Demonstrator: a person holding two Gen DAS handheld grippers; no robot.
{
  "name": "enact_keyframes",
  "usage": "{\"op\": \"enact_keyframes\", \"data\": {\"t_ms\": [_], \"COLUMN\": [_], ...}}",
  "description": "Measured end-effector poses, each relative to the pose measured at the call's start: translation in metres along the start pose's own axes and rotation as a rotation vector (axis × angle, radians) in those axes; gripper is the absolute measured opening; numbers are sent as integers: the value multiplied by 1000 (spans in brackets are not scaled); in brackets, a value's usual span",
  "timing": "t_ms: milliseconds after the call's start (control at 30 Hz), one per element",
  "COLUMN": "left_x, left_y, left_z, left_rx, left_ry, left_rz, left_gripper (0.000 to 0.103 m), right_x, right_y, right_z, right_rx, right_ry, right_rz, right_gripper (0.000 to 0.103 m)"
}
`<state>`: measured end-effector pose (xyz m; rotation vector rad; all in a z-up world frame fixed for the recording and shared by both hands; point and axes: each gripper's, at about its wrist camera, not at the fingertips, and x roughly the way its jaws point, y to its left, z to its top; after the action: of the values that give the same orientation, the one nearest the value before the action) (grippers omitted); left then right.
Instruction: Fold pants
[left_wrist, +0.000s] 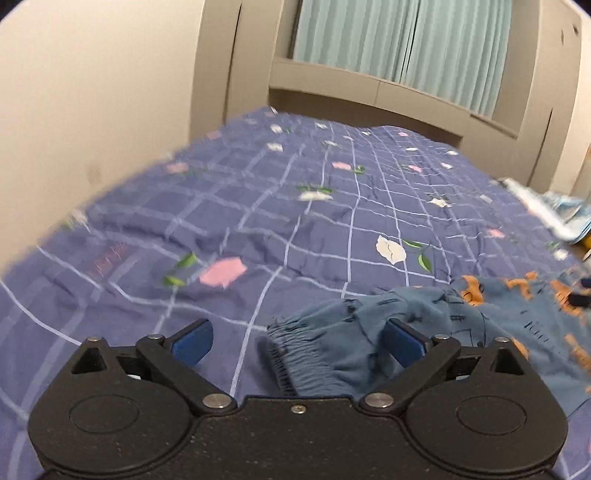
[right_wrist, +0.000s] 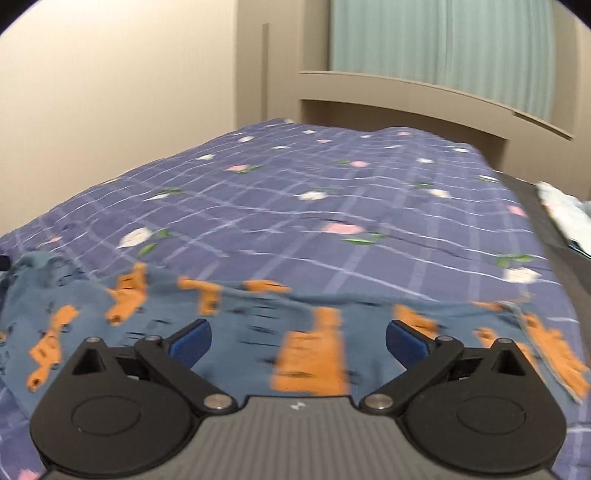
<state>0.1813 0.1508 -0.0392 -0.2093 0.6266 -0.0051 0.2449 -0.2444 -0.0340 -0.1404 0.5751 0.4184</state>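
Blue cotton, thin and limp, printed with orange shapes: the pants (left_wrist: 369, 343) lie crumpled on the bed (left_wrist: 258, 221), at 3 to 5 o'clock in my left view. My left tool (left_wrist: 297, 341) hangs just over them with its jaws spread wide and nothing between them. The gathered elastic waistband (left_wrist: 291, 354) sits between my two pads, nearer the right one, and the right pad seems to touch or hover just over the cloth; I cannot tell which. I judge that band the best hold here: thicker, ribbed, less likely to slip than a single layer.

From the right view, the pants (right_wrist: 258, 325) stretch across the near bed (right_wrist: 332, 206) from 9 to 3 o'clock, blurred, one hem (right_wrist: 532, 325) lying at 3 o'clock. My right tool (right_wrist: 298, 341) is also wide and carries nothing, poised above the fabric. Such light cloth will sag and fold on itself when lifted, so I would pinch seams or hem edges, both layers together, and keep it taut between my tools.
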Motion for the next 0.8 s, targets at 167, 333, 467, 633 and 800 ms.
{"op": "enact_keyframes", "data": {"t_ms": [167, 333, 467, 633, 800], "left_x": [33, 44, 21, -26, -36], "left_y": [17, 6, -21, -29, -18], "left_z": [0, -1, 1, 9, -5], "left_rx": [-70, -20, 9, -34, -77], "left_ry": [53, 91, 64, 43, 99], "left_rz": [-124, -99, 11, 69, 96], "left_gripper": [92, 38, 25, 21, 21], "right_x": [3, 0, -2, -4, 3], "right_y": [22, 30, 32, 33, 31], "right_z": [7, 2, -3, -4, -7], "right_rx": [-27, -27, -23, -29, -15], "right_ry": [7, 19, 23, 6, 15], "right_rz": [31, 31, 30, 32, 51], "right_gripper": [103, 103, 103, 103, 103]}}
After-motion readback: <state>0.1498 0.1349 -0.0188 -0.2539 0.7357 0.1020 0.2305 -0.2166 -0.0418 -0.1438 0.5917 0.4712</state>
